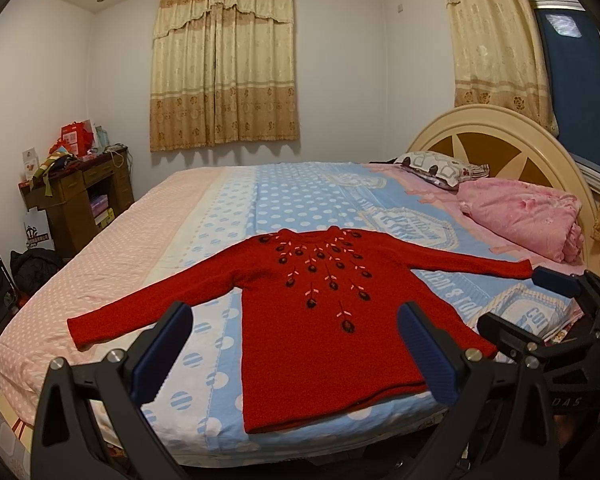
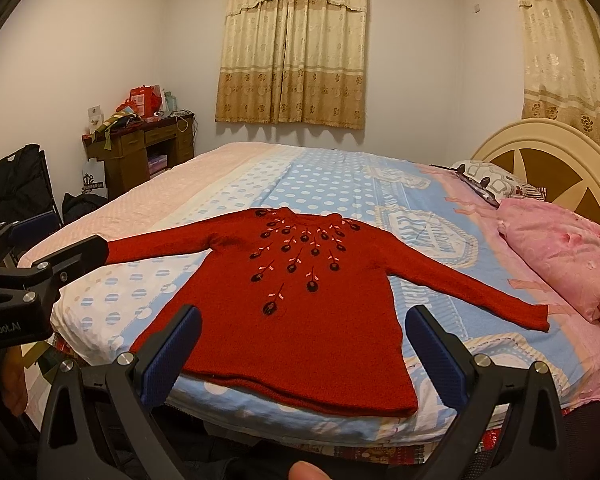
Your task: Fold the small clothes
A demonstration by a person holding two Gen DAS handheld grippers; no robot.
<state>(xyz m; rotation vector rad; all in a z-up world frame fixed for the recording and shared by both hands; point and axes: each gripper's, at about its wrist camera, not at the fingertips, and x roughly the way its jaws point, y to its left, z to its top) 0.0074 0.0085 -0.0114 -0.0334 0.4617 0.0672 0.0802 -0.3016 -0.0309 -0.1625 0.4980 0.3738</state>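
Sweater [image 1: 324,320], red knit, long-sleeved, lies flat and face up on the near part of the bed [image 1: 204,216], hem toward the cameras, neck toward the far wall. Dark embroidered flowers with pale pink leaves fan down from the collar across the chest. Both sleeves are spread outward: one toward the pink-dotted side of the sheet, the other toward the pink quilt [image 1: 528,220] bundled by the headboard [image 1: 496,136]. Hem sits just short of the mattress edge.

Left gripper [image 1: 296,344] hovers above the near edge of the bed, jaws wide apart, nothing between them; the blue pads frame the sweater's lower body in the left wrist view. Right gripper [image 2: 304,348] likewise spread wide and empty, over the hem, apart from the fabric. Each gripper shows at the edge of the other's view, side by side, neither touching the garment.

Sheet is blue with white dots down the middle, pale pink with white dots on the far side. Patterned pillow [image 1: 440,168] lies against the headboard beside the quilt. Beige floral curtains [image 1: 224,64] are drawn over the window on the far wall. Dark wooden desk [image 1: 80,196] with red boxes on top stands in the corner. A fingertip [image 2: 306,472] shows at the bottom edge of the right wrist view.
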